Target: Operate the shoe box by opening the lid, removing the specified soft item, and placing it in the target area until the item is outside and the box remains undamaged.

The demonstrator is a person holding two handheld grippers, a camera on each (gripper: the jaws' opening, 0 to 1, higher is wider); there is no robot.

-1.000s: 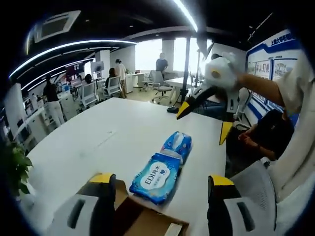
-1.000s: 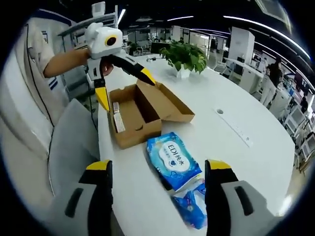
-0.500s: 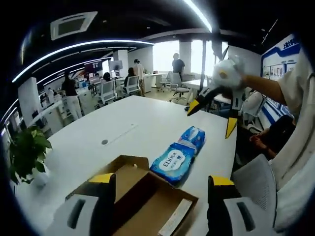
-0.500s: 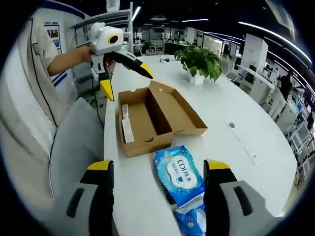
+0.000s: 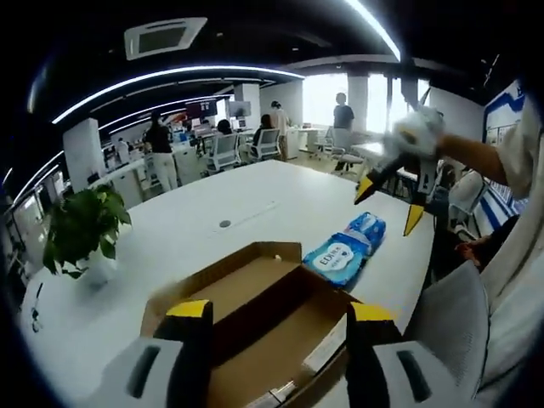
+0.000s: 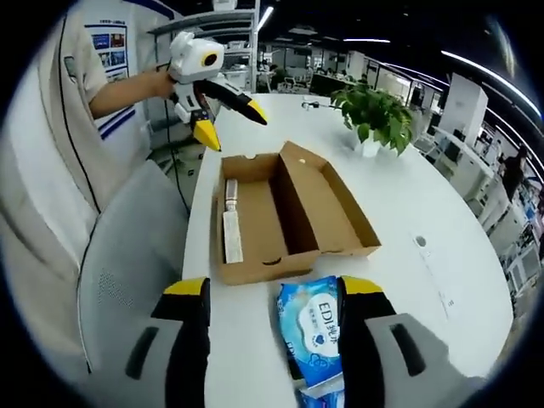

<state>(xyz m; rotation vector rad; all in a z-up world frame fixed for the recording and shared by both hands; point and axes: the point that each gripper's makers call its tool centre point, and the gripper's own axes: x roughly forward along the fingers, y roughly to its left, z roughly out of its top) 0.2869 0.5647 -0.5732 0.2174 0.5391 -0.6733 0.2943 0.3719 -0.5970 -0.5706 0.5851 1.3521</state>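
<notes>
- Shoe box (image 6: 280, 212) sits open on the white table (image 5: 212, 212), wipes pack (image 6: 313, 327) outside, just beside it
- Left gripper (image 5: 276, 353) and right gripper (image 6: 272, 340) both spread, empty
- Judgement: lift clear of the cardboard walls

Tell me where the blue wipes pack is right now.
The blue wipes pack lies on the white table just outside the open cardboard box, between the right gripper's jaws in the right gripper view.

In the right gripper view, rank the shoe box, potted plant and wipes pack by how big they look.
1. Shoe box, lid open, plainly largest.
2 and 3. Wipes pack and potted plant look alike; the pack is nearer and partly hidden by the tongs, so unranked.
</notes>
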